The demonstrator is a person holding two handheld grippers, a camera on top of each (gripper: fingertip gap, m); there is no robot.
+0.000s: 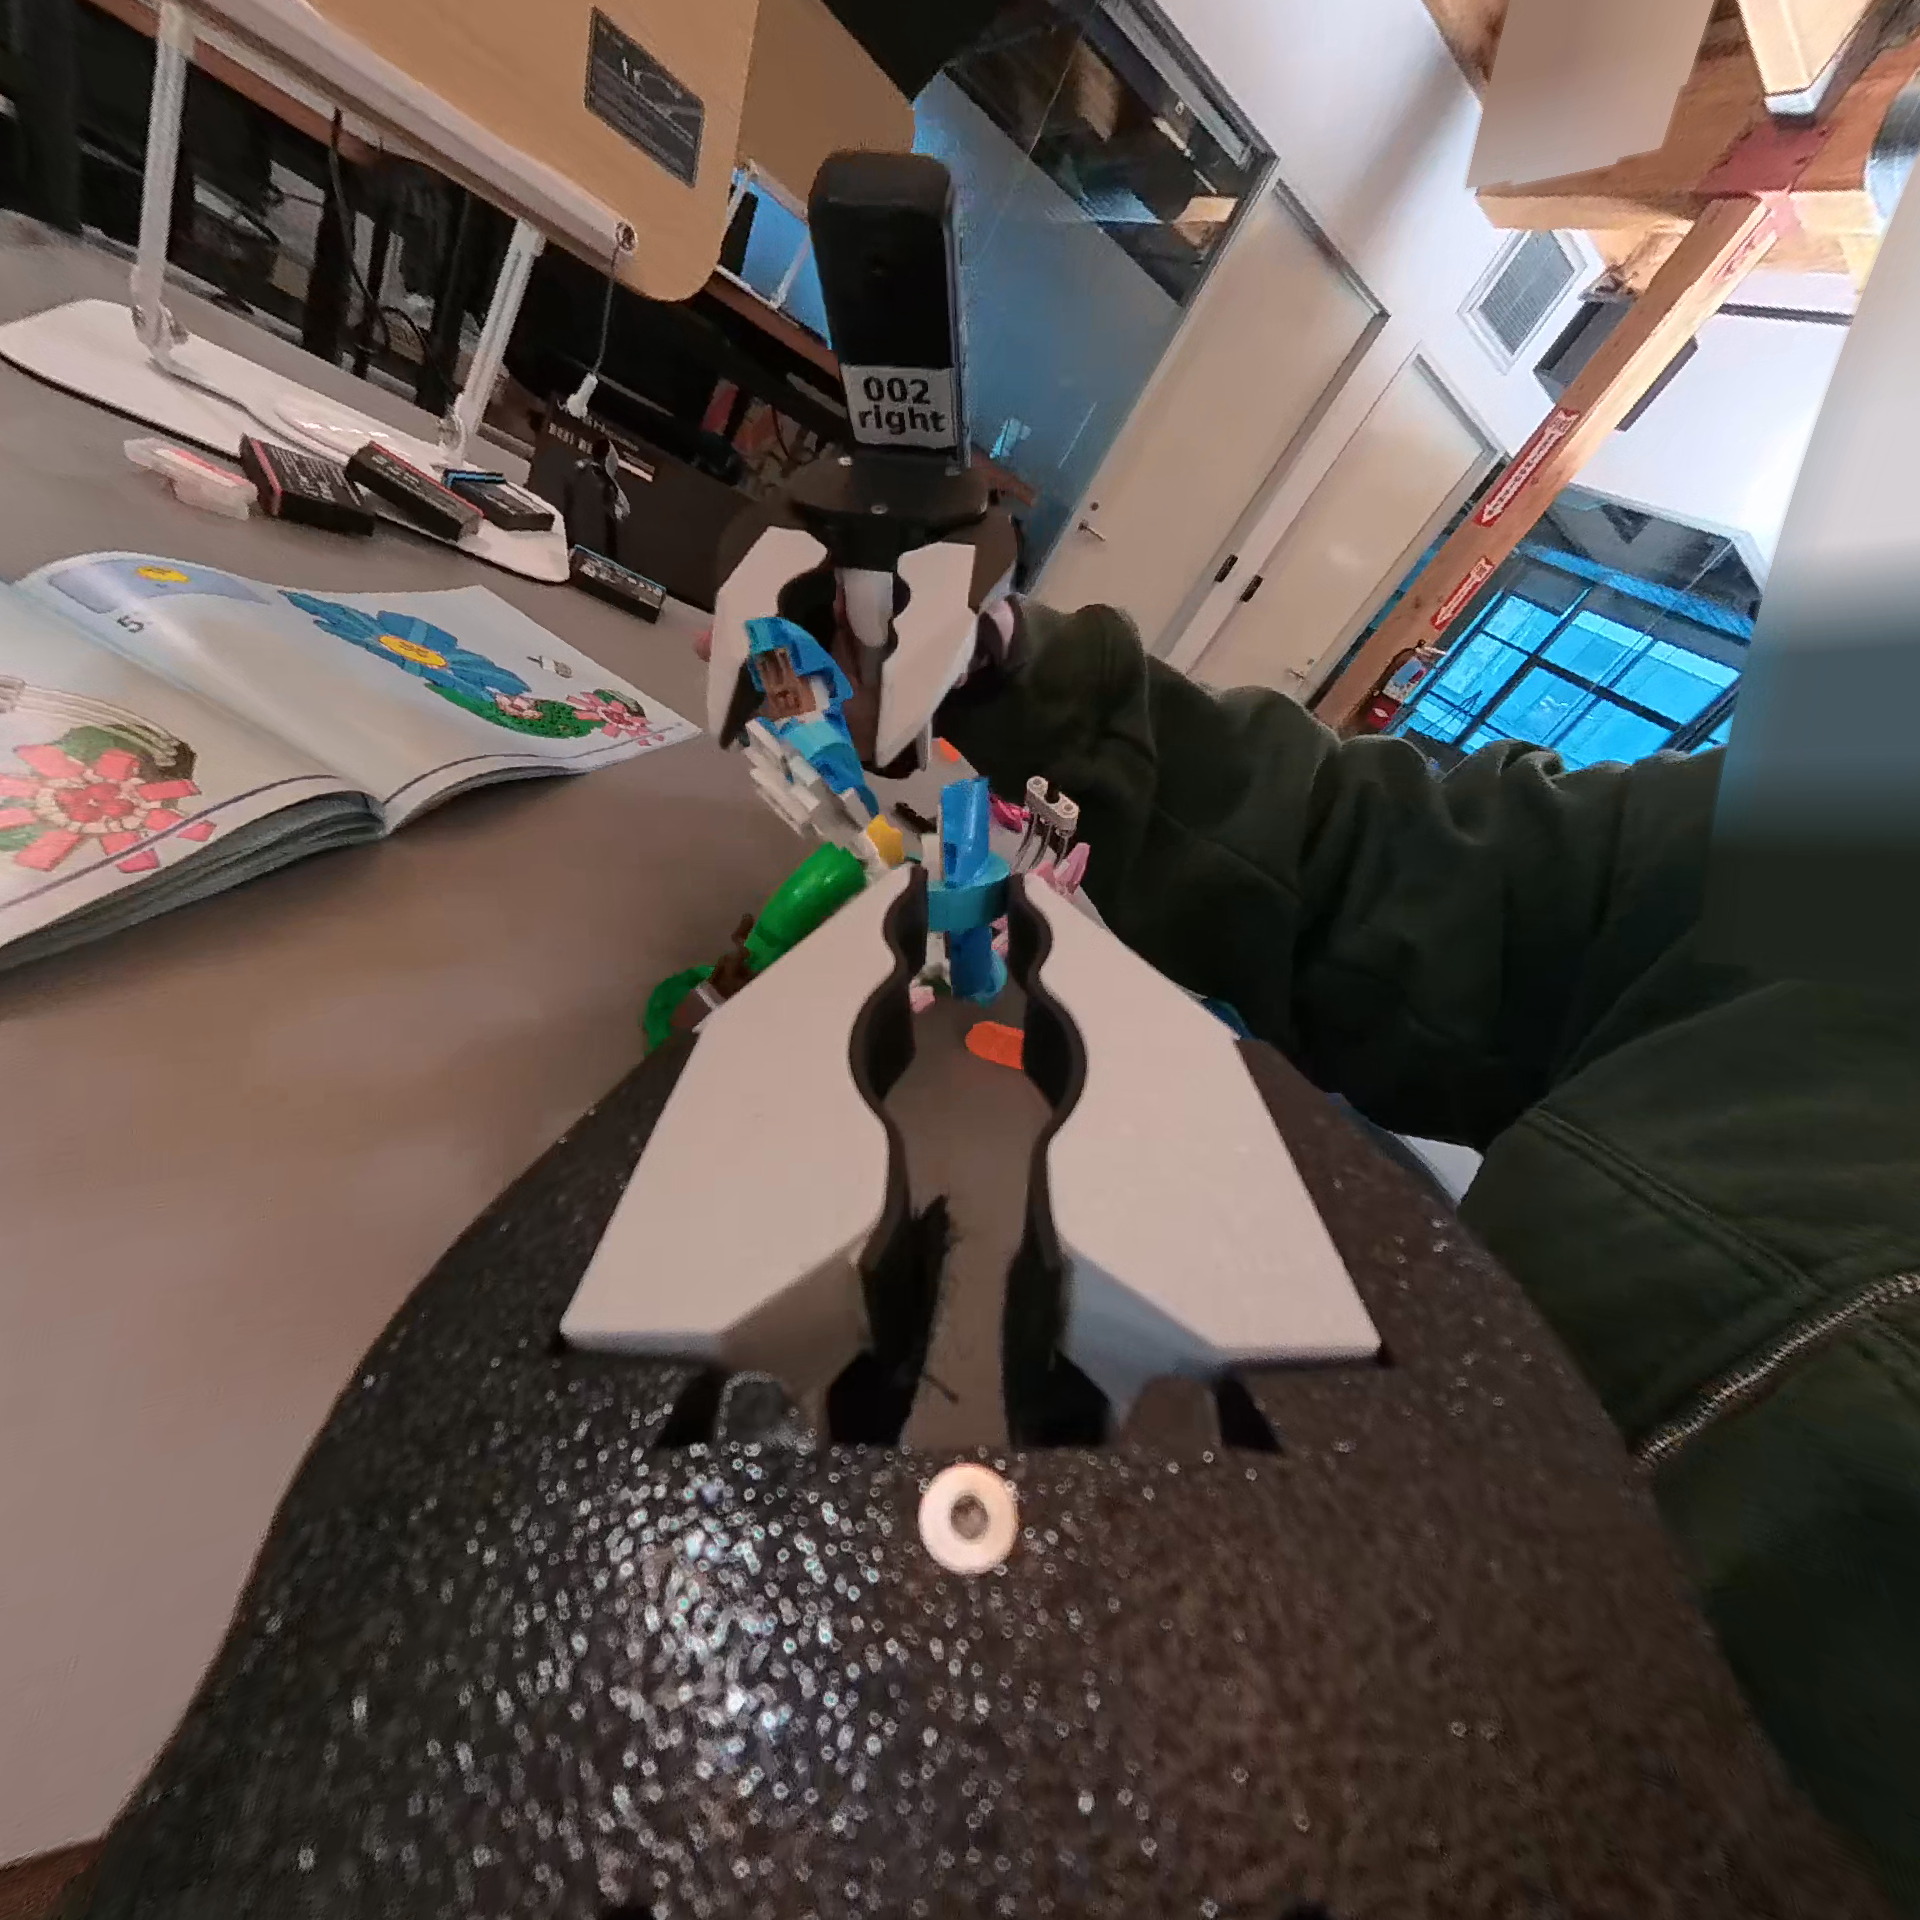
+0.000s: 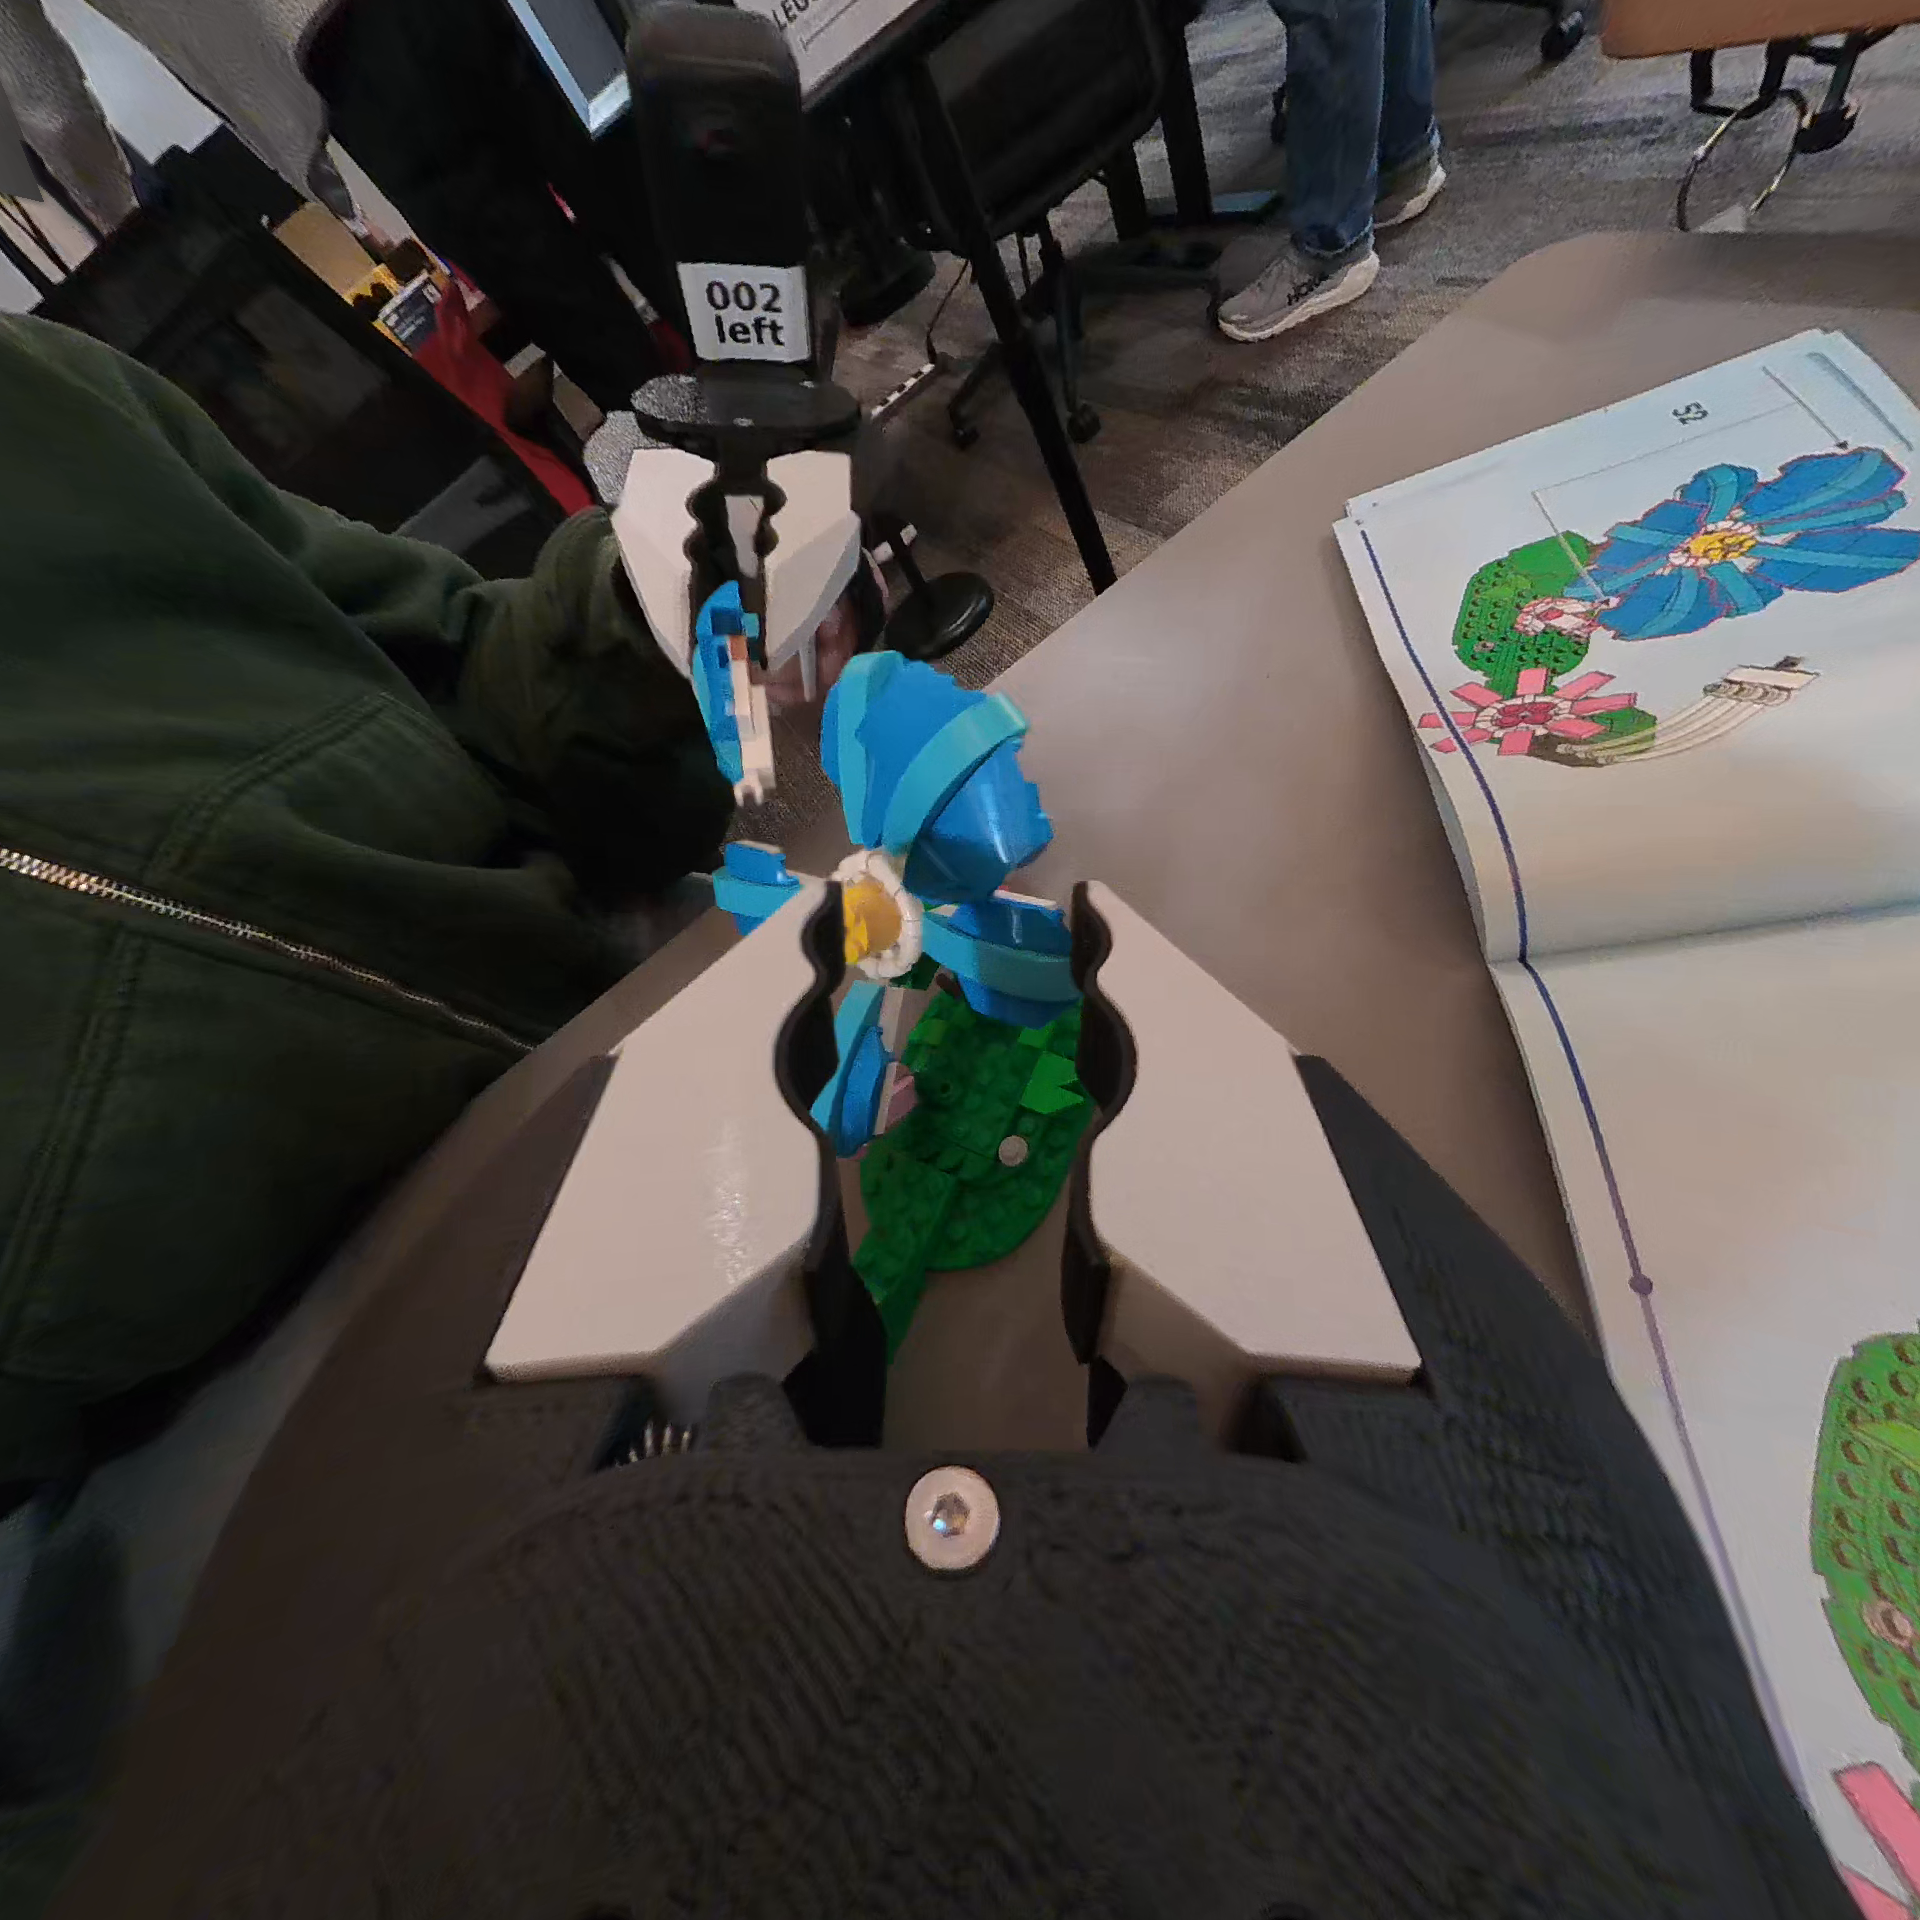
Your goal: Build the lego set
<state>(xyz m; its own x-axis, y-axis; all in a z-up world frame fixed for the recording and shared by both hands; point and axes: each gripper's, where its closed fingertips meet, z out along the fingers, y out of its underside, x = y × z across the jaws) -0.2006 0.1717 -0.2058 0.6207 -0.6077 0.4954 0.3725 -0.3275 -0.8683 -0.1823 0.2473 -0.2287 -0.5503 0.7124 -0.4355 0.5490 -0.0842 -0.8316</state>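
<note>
**Obscured and Cut-Off Items**

The instruction booklet (image 2: 1662,831) is running off the frame at three o'clock. The green leaf base (image 2: 977,1164) is sitting partly hidden behind the right gripper's fingers (image 2: 1195,1143). Grip contact on the blue flower (image 2: 935,821) is reading unclear.

Even, bright daylight enters through the blue-tinted grid windows (image 1: 1590,675); shadows are soft, wide-angle bending curves the edges, and specular speckles glitter on the near black textured tool housing (image 1: 831,1662).
</note>
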